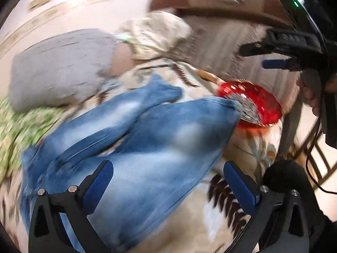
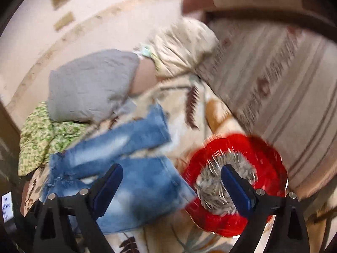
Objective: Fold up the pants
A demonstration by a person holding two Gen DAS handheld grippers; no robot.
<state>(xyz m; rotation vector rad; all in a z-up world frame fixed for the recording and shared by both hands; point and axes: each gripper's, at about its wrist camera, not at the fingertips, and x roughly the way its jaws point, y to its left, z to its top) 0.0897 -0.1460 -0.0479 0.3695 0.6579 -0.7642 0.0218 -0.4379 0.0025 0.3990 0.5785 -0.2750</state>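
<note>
Faded blue jeans (image 1: 147, 139) lie on a leaf-patterned blanket (image 1: 200, 221), one leg crossed over toward the far side. They also show in the right wrist view (image 2: 134, 181). My left gripper (image 1: 168, 181) is open and empty, just above the wide part of the jeans. My right gripper (image 2: 171, 186) is open and empty, hovering over the jeans' right edge and a red bowl. In the left wrist view the right gripper (image 1: 271, 57) appears at upper right, held above the bowl. Both views are motion-blurred.
A red bowl (image 2: 267, 168) holding something grey and fuzzy sits at the jeans' right edge. A grey cushion (image 1: 56, 67), a cream cushion (image 1: 155, 33) and green patterned cloth (image 2: 40, 135) lie beyond. A striped sofa back (image 2: 273, 84) rises on the right.
</note>
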